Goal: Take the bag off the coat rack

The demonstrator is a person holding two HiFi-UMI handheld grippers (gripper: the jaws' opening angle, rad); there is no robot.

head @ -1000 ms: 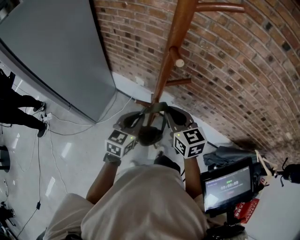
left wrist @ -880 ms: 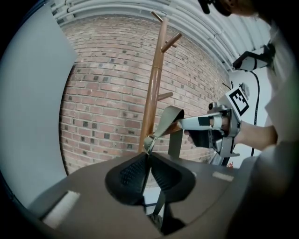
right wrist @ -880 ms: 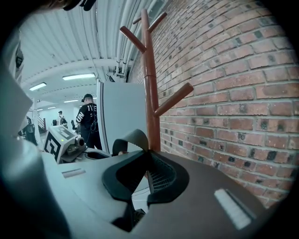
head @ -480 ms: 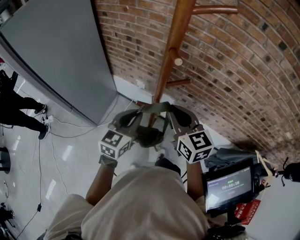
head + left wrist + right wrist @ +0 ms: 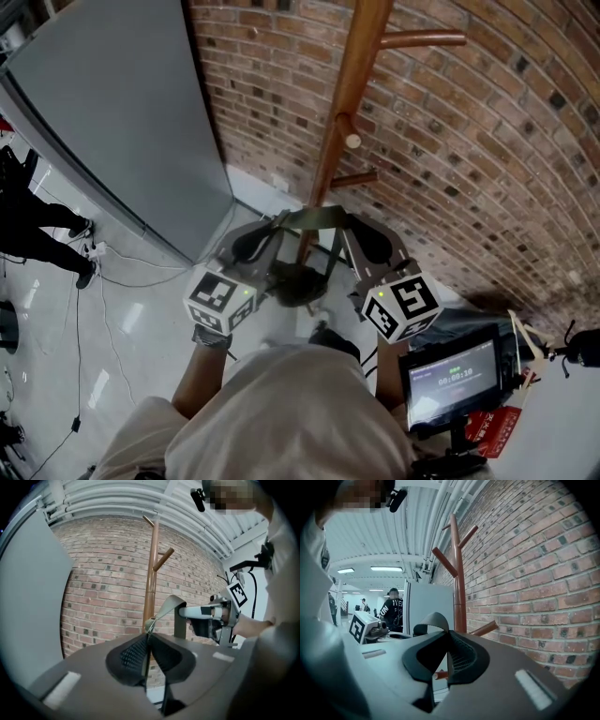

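The bag (image 5: 298,281), dark and slack, hangs just in front of the coat rack (image 5: 349,94) pole. It is carried by its strap (image 5: 314,217), which spans the gap between the two tools. The left gripper (image 5: 272,227) and the right gripper (image 5: 349,227) are each clenched on one side of that strap. The step in hand appears to be unhooking; whether the strap has cleared its peg cannot be told. The next move likely calls for drawing the bag away from the pole and the brick wall (image 5: 487,141), both grips kept firm.
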